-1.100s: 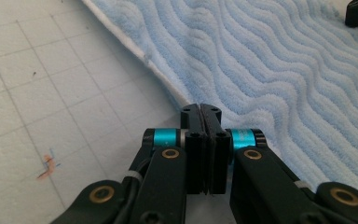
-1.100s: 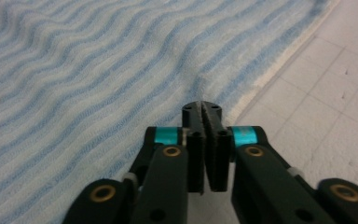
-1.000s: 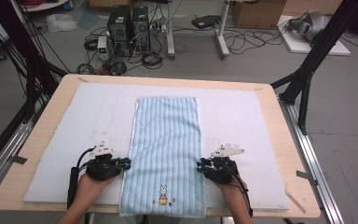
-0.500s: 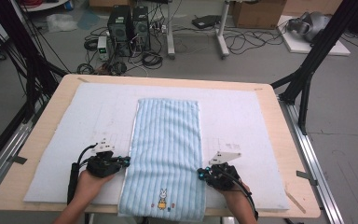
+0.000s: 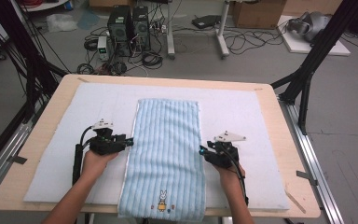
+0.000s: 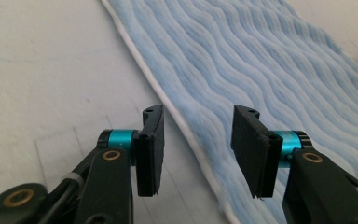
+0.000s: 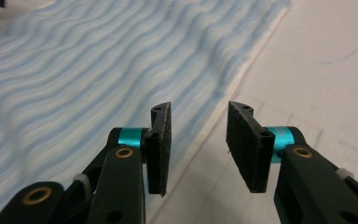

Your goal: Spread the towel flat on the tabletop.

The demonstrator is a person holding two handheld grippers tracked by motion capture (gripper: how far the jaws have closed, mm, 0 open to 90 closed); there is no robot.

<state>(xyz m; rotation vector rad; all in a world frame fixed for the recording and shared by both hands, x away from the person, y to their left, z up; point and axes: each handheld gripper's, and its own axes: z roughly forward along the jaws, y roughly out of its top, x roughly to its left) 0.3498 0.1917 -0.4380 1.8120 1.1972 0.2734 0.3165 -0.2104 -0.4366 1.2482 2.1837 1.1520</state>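
The high view shows the pale-blue striped terry towel's (image 5: pixel 165 158) rabbit embroidery (image 5: pixel 161 204); both gripper views show spread, just-opened, empty jaws of left gripper (image 6: pixel 198 144) and right gripper (image 7: pixel 199 142).

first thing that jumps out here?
The blue striped towel lying flat down the middle of the white mat, its near end with a small rabbit motif hanging over the table edge. The left gripper and right gripper flank its long edges; their jaws have just been opening, and each straddles a white hem with nothing pinched.
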